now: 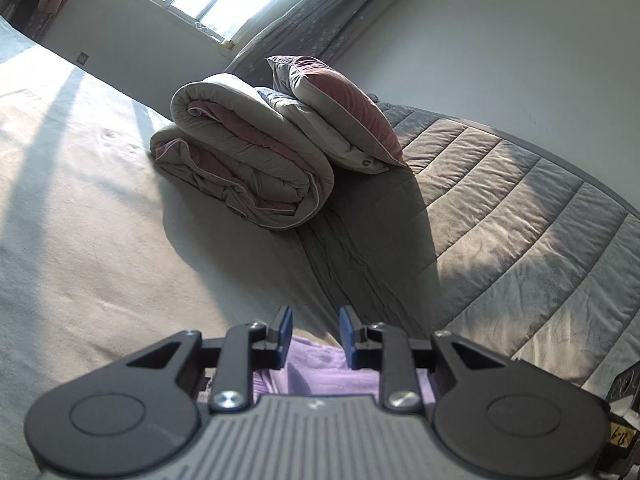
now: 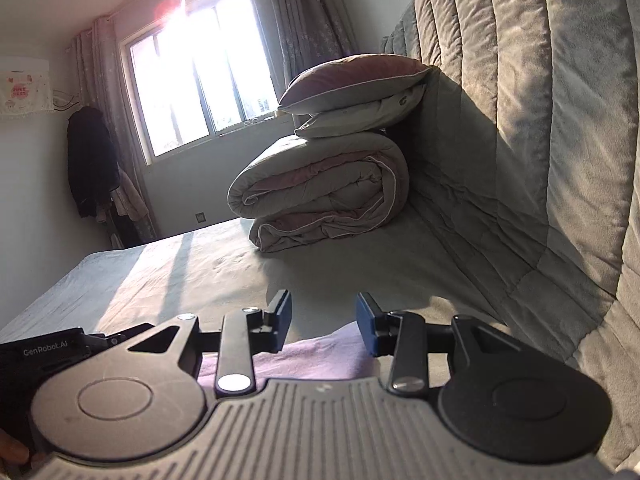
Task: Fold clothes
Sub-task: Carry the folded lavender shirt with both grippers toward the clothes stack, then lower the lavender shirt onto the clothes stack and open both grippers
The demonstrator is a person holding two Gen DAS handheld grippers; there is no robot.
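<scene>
A lilac garment [image 1: 320, 376] lies on the bed just under and behind my left gripper [image 1: 316, 330]. Its blue pads stand apart with bare sheet showing between the tips, and nothing is pinched. In the right wrist view the same lilac garment [image 2: 316, 356] spreads below my right gripper [image 2: 324, 320], which is open wider, its pads clear of the cloth. Most of the garment is hidden under both gripper bodies. The black body of the left gripper [image 2: 44, 354] shows at the left edge of the right wrist view.
A rolled grey and pink quilt [image 1: 244, 160] with pillows [image 1: 340, 108] on top sits further up the bed [image 1: 80, 200]. The padded grey headboard [image 1: 520, 208] runs along the right. A window [image 2: 200, 76], curtains and hanging coats [image 2: 90, 160] are beyond.
</scene>
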